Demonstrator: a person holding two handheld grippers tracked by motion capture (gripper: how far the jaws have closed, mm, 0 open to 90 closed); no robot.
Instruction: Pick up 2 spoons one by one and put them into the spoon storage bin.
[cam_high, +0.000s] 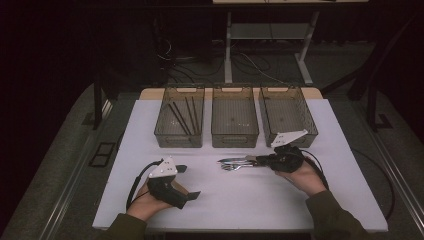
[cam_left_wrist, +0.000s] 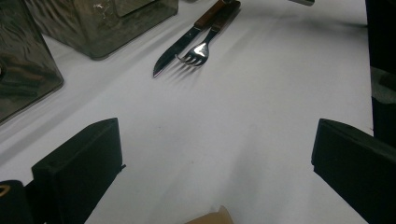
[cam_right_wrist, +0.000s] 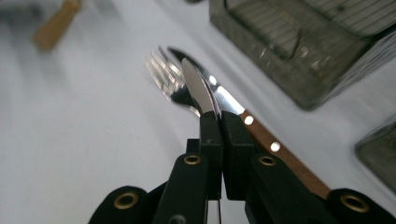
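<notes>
The left gripper (cam_high: 187, 181) is held at seven o'clock on the white table (cam_high: 240, 200) with its jaws spread wide and nothing between them. At the centre, cutlery (cam_high: 235, 163) is seen: a fork (cam_left_wrist: 198, 52) and a wooden-handled knife (cam_left_wrist: 180, 46) lying side by side. At its three o'clock, the right gripper (cam_high: 260, 160) is clamped on a thin metal blade (cam_right_wrist: 198, 91), with three bins (cam_high: 235, 137) standing close at twelve o'clock.
</notes>
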